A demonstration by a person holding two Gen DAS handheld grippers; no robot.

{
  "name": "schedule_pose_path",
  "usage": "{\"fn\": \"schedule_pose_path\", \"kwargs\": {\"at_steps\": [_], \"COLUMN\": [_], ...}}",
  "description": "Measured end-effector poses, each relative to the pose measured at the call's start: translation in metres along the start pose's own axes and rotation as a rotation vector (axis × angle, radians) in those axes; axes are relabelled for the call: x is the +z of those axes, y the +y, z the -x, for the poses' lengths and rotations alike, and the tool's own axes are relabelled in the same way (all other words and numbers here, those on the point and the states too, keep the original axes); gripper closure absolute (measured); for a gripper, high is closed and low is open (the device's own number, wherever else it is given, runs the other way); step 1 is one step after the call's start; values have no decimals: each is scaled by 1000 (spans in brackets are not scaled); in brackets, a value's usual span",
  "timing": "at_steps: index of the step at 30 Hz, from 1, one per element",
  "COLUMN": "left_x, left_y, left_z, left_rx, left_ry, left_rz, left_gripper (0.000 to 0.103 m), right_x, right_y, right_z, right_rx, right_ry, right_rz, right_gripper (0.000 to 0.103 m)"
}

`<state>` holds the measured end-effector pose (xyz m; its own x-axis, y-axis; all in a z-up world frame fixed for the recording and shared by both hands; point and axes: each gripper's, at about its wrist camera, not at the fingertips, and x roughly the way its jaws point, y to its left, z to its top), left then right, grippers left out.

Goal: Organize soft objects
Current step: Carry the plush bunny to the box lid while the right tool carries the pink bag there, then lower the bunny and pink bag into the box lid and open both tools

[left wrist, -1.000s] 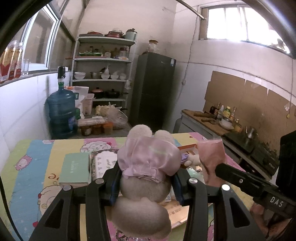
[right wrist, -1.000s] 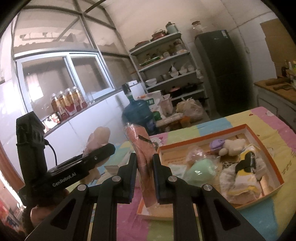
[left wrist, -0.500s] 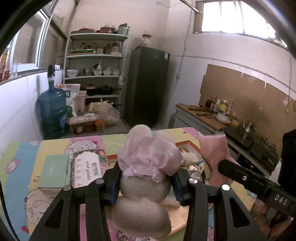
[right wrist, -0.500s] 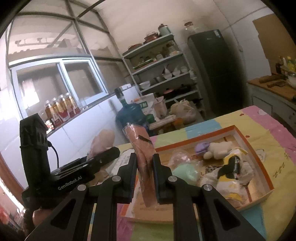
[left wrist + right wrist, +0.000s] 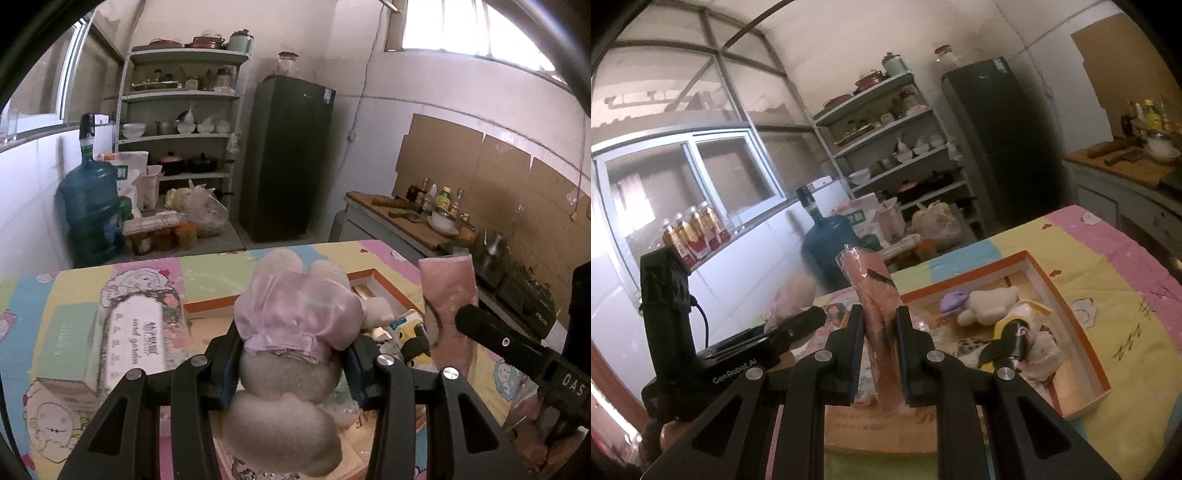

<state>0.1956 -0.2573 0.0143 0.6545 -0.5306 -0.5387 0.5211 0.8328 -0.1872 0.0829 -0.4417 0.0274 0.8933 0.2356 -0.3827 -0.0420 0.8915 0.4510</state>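
Note:
My left gripper [image 5: 291, 363] is shut on a beige plush toy in a pink dress [image 5: 295, 321], held over the near end of an orange-rimmed box [image 5: 210, 308]. My right gripper [image 5: 880, 328] is shut on a pink soft item wrapped in clear plastic [image 5: 877, 295], which stands upright above the box's [image 5: 1067, 302] near-left part. In the box lie a white plush with a purple cap [image 5: 982, 304] and a yellow, black and white plush [image 5: 1015, 332]. The pink wrapped item [image 5: 448, 291] also shows at the right of the left wrist view, and the left gripper's body [image 5: 738, 354] at the left of the right wrist view.
The table has a colourful cartoon cloth [image 5: 1115, 266]. A green box [image 5: 68, 338] and a white printed pack [image 5: 138, 341] lie left of the orange-rimmed box. Beyond the table stand a blue water jug [image 5: 92, 210], shelves [image 5: 184, 122], a dark fridge [image 5: 288, 158] and a counter with bottles [image 5: 417, 218].
Both grippers have moved forward and slightly down over the box with their items still held. The box and the table's far edge now sit closer in both views.

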Motion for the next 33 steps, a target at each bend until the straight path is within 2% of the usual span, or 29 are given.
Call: {"fn": "schedule_pose_path", "kwargs": {"at_steps": [21, 33], "left_x": [-3, -10], "left_y": [-12, -13], "left_z": [-57, -82], "left_rx": [-24, -32], "left_ry": [89, 143], "left_rz": [-12, -13], "left_gripper": [56, 56], "right_x": [1, 2], "right_y": [-38, -46], "right_z": [-20, -40], "right_rx": [-40, -19], "right_ry": [24, 48], "right_rz": [-51, -64], "right_gripper": [86, 86]}}
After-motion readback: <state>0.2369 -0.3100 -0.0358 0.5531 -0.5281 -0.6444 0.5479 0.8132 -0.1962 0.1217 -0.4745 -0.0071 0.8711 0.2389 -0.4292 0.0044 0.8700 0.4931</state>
